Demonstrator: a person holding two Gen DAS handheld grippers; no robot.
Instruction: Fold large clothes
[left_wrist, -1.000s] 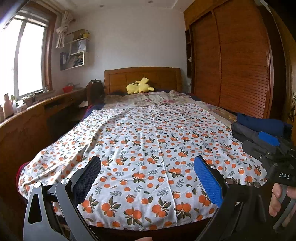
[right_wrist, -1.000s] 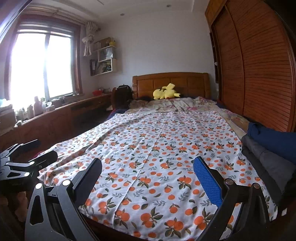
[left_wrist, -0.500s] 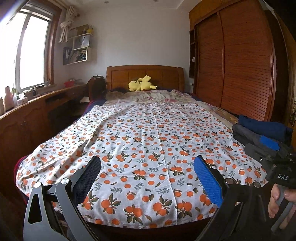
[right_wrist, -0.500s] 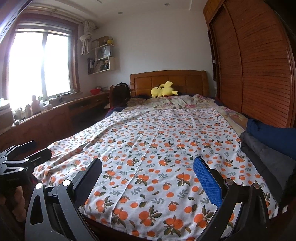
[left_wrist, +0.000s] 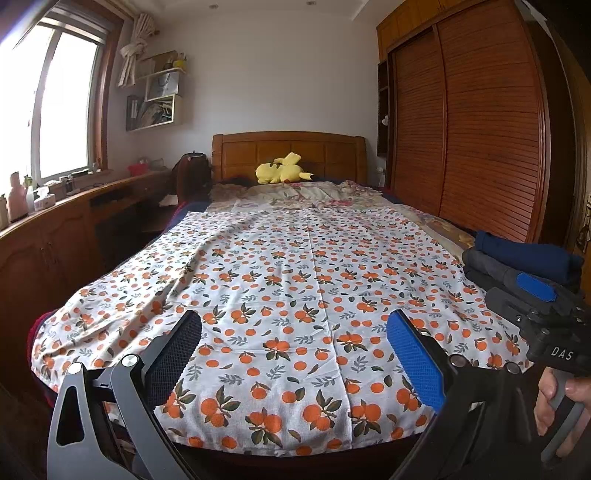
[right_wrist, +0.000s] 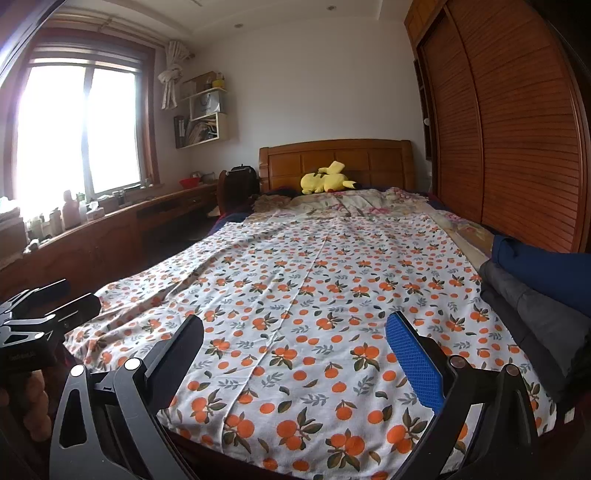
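A large white cloth printed with oranges (left_wrist: 295, 288) lies spread flat over the bed; it also shows in the right wrist view (right_wrist: 314, 302). My left gripper (left_wrist: 295, 350) is open and empty, held above the cloth's near hem at the foot of the bed. My right gripper (right_wrist: 295, 350) is open and empty too, above the near edge further right. In the left wrist view the right gripper (left_wrist: 532, 306) shows at the right, held by a hand. In the right wrist view the left gripper (right_wrist: 48, 306) shows at the left.
Folded dark blue and grey clothes (left_wrist: 517, 258) are stacked at the bed's right edge, also in the right wrist view (right_wrist: 535, 288). A yellow plush toy (left_wrist: 280, 173) lies by the headboard. A wooden wardrobe (left_wrist: 480, 129) stands right, a long desk (left_wrist: 74, 221) under the window left.
Both grippers have drawn back and risen a little from the foot of the bed; the cloth's near hem now shows more fully. The jaws stay open.
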